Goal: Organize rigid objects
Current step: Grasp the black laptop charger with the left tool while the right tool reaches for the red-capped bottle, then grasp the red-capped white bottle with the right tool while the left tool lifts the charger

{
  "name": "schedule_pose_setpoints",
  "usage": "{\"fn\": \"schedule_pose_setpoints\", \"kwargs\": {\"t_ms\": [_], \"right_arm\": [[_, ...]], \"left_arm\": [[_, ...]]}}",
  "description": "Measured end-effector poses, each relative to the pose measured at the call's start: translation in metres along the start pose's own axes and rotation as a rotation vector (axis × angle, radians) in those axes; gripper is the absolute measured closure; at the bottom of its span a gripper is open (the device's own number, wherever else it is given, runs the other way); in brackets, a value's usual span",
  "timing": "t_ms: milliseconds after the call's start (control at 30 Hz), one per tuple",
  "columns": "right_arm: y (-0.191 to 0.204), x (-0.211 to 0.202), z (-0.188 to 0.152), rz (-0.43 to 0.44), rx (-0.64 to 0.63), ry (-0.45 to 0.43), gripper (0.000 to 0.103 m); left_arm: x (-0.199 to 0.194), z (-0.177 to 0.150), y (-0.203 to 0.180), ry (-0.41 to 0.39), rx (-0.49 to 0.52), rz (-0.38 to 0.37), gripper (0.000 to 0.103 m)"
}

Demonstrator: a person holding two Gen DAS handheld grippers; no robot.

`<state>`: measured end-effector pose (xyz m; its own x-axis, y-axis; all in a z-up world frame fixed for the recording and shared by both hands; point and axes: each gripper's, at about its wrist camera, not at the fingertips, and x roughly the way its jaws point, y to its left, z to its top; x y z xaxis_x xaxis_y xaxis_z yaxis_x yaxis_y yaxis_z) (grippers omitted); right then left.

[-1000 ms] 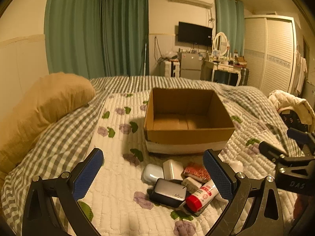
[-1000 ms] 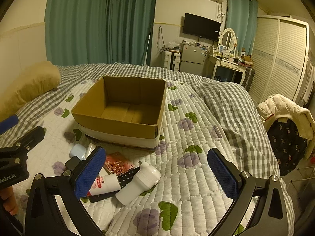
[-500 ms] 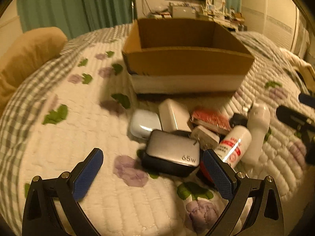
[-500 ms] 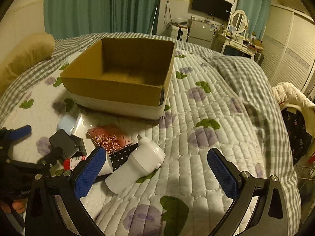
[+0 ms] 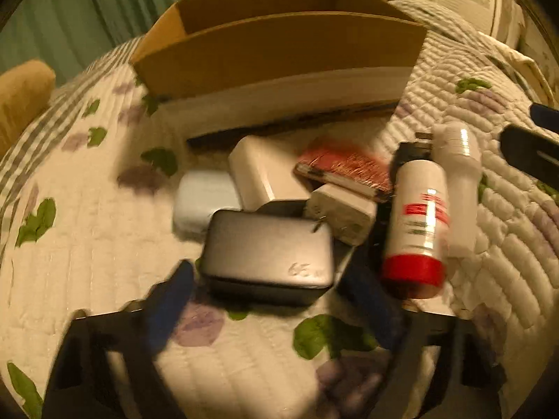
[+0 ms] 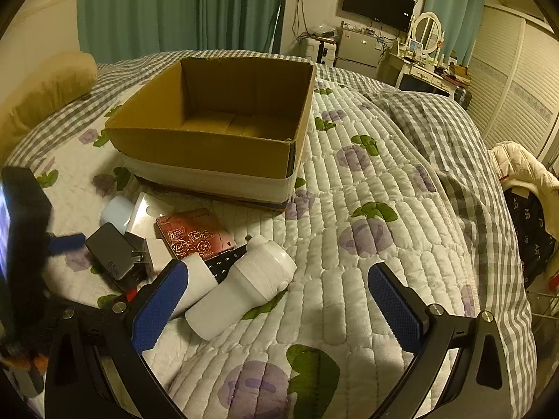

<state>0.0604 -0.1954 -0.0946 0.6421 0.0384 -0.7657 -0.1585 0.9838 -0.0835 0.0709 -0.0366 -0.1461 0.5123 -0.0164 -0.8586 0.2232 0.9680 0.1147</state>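
A heap of small objects lies on the bed in front of an empty cardboard box (image 5: 279, 42) (image 6: 216, 129). My left gripper (image 5: 269, 300) is open, its blue pads on either side of the near end of a grey 65W charger (image 5: 269, 251) (image 6: 110, 256); the view is blurred. Beside the charger lie a white plug (image 5: 342, 213), a white case (image 5: 265, 171), a pale blue case (image 5: 202, 199), a red patterned card box (image 5: 346, 167) (image 6: 192, 234), a red-capped white bottle (image 5: 419, 223) and a white bottle (image 5: 457, 174) (image 6: 244, 286). My right gripper (image 6: 276, 303) is open and empty above the white bottle.
The quilted floral bedspread (image 6: 367, 209) stretches to the right. A tan pillow (image 6: 42, 87) lies at the far left. A jacket on a chair (image 6: 524, 188) stands off the bed's right edge. A black remote (image 6: 223, 262) lies under the bottles.
My left gripper has dropped down and forward onto the heap and its jaws have narrowed around the grey charger. My right gripper has moved lower and closer to the white bottle.
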Motion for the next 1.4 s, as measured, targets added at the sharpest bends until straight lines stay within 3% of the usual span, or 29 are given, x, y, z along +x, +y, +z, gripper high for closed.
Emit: {"fn": "schedule_pose_setpoints", "kwargs": {"t_ms": [167, 367, 600, 867, 1133, 1400], "right_arm": [[0.002, 0.003, -0.001, -0.001, -0.009, 0.011, 0.000], [0.007, 0.000, -0.001, 0.018, -0.036, 0.010, 0.000], [0.039, 0.007, -0.002, 0.175, -0.227, 0.066, 0.000], [0.072, 0.038, 0.000, 0.253, -0.349, 0.172, 0.007], [0.086, 0.068, -0.001, 0.256, -0.380, 0.256, 0.022], [0.088, 0.061, 0.002, 0.222, -0.367, 0.200, 0.024]], "left_arm": [[0.000, 0.001, 0.011, 0.000, -0.062, -0.034, 0.034], [-0.026, -0.004, 0.024, -0.085, -0.139, -0.032, 0.035], [-0.048, -0.008, 0.051, -0.135, -0.221, -0.020, 0.035], [-0.057, -0.011, 0.054, -0.135, -0.228, 0.025, 0.035], [-0.057, -0.012, 0.054, -0.129, -0.228, 0.034, 0.035], [-0.061, -0.010, 0.054, -0.133, -0.219, 0.031, 0.035]]}}
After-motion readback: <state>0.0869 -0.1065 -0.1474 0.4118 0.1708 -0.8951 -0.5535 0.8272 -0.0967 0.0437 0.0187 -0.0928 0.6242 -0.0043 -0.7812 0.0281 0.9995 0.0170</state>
